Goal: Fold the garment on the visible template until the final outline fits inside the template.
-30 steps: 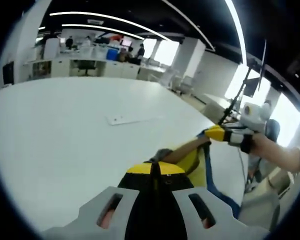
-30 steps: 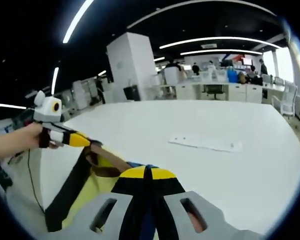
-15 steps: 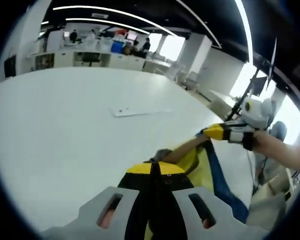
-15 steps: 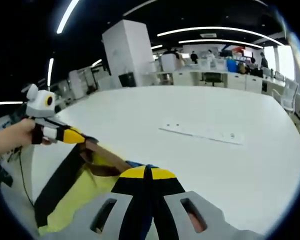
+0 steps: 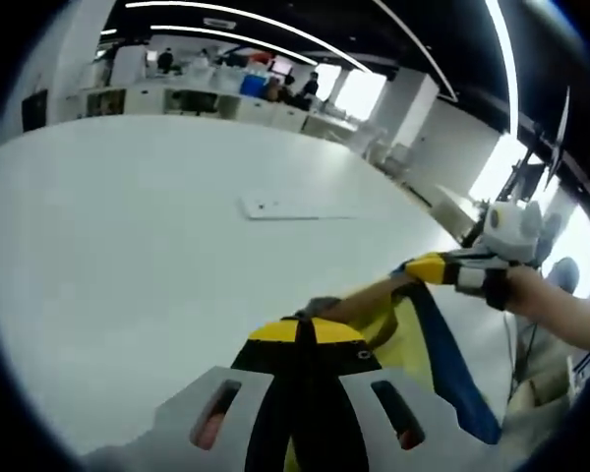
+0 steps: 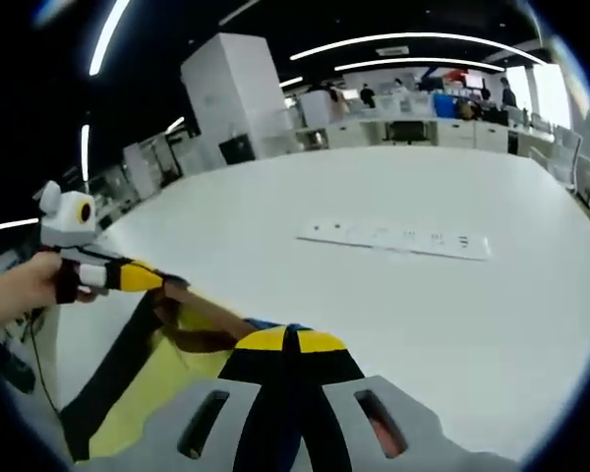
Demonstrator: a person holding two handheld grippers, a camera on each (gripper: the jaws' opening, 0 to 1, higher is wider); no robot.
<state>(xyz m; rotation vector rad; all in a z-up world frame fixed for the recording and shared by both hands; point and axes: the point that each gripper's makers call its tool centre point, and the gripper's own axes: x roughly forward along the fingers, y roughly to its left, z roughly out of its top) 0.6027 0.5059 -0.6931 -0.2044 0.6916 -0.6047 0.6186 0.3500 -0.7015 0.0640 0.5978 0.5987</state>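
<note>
A yellow garment (image 5: pixel 405 339) with a dark blue band hangs stretched between both grippers above the near edge of a white table (image 5: pixel 128 246). My left gripper (image 5: pixel 308 330) is shut on its brown neck edge, and my right gripper (image 5: pixel 429 267), held by a hand (image 5: pixel 536 300), pinches the same edge further right. In the right gripper view my right gripper (image 6: pixel 287 340) is shut on the garment (image 6: pixel 167 391), with the left gripper (image 6: pixel 143 278) gripping it at the left. No template outline is visible.
A flat white strip (image 5: pixel 295 206) lies on the table (image 6: pixel 452 315) beyond the garment, also seen as the strip (image 6: pixel 393 238) in the right gripper view. A white pillar (image 6: pixel 231 98), desks, chairs and people stand far behind.
Both cameras have moved forward and tilted towards the table, so the white strip looks nearer. The garment stays stretched between the two shut grippers.
</note>
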